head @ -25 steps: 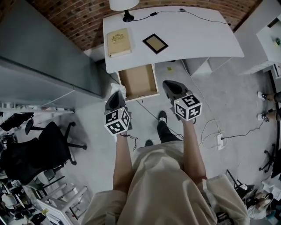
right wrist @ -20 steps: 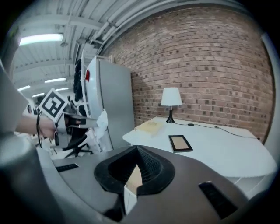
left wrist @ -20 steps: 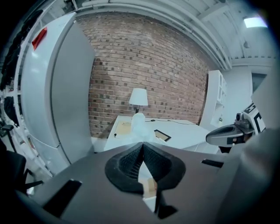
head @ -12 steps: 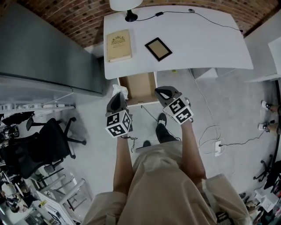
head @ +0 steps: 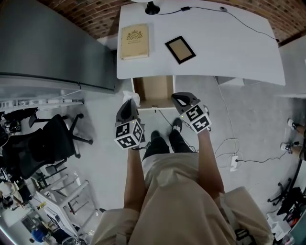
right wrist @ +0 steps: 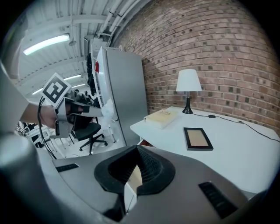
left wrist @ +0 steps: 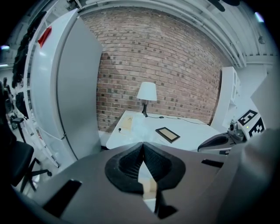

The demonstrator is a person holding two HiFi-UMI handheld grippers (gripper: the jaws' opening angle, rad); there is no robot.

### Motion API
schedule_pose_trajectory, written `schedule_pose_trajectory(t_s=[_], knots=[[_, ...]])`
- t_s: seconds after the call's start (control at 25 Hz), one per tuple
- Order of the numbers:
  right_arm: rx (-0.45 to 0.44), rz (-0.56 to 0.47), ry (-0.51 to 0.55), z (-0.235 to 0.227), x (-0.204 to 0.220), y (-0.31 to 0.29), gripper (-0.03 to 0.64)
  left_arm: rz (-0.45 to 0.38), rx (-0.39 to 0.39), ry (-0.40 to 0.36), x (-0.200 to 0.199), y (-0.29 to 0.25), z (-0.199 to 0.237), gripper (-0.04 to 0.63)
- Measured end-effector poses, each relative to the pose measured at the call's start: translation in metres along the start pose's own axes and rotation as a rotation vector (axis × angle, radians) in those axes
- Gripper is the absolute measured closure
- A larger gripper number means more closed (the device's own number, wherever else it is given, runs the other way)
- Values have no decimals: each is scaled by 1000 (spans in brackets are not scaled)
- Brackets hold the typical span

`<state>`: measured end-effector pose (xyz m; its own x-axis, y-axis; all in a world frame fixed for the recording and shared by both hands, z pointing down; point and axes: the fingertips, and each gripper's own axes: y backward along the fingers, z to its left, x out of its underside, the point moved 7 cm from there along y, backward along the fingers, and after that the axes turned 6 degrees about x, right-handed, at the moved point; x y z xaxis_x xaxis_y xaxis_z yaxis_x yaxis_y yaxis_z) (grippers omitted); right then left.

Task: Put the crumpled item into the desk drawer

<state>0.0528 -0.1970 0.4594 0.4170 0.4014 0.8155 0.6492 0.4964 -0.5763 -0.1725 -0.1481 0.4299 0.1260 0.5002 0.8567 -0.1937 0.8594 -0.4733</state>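
The crumpled item [head: 132, 97] is a white wad pinched at the tip of my left gripper [head: 129, 102], just left of the open drawer [head: 154, 89]. The right gripper view shows the same wad [right wrist: 107, 109] sticking out of the left gripper [right wrist: 89, 110]. In the left gripper view my own jaws [left wrist: 142, 146] meet at the tip. The drawer is a light wooden box pulled out from under the white desk [head: 224, 52]. My right gripper [head: 182, 98] hangs shut and holds nothing at the drawer's front right corner; its jaws [right wrist: 138, 149] touch.
A tan book [head: 135, 41], a black picture frame [head: 180, 49] and a lamp base [head: 152, 8] stand on the desk. A grey cabinet [head: 52, 52] rises at the left and an office chair [head: 45, 148] stands behind it. Cables and a power strip [head: 233, 162] lie on the floor at the right.
The person has stepped toward the desk, so both grippers are now close to the drawer's front. The left gripper still holds the wad; the right gripper has swung left, nearer the drawer.
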Motion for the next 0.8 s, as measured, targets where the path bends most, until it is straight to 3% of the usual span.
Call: schedule_pose_trajectory(t_s=[0.44,0.8], knots=[[-28,-27,-98,11,-1,-12,594,54,24,-32,1,-14,6,578],[89,-28,-312,-5,13,-17,594,121,134,-61,6,-58,12,578]])
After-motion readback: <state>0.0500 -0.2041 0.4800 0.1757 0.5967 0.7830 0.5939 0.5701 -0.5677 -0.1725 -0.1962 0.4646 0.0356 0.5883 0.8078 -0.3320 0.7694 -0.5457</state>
